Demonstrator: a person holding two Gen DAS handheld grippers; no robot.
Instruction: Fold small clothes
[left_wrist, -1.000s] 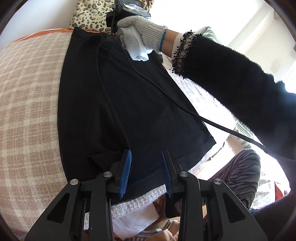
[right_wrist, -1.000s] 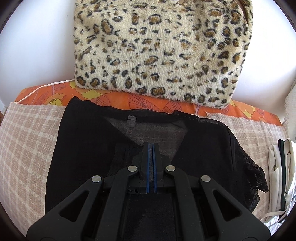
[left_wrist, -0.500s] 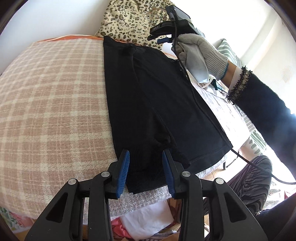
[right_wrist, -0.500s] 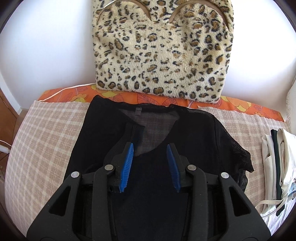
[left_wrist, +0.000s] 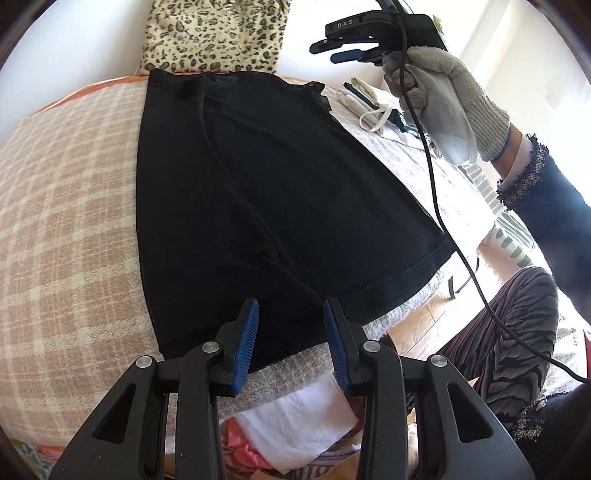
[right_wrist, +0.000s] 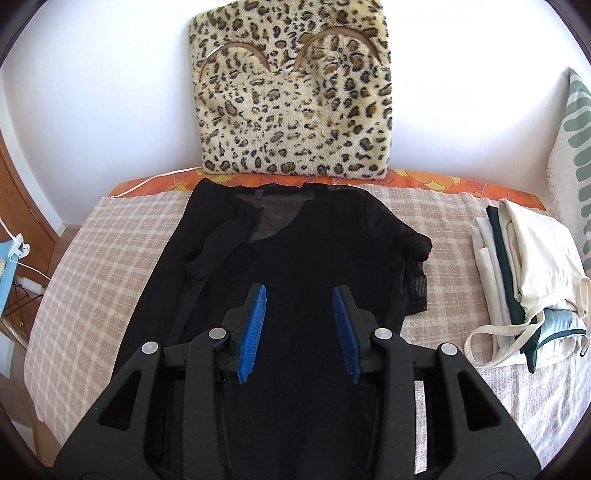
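Left claw, part open and empty, is poised at the black top's hem, lower centre; long axis runs toward upper frame.

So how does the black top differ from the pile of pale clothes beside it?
The black top lies spread flat mid-bed, one side folded in, partly sheer; the pale clothes sit folded in a small stack near the bed's right edge, straps trailing. Both rest on the checked cover.
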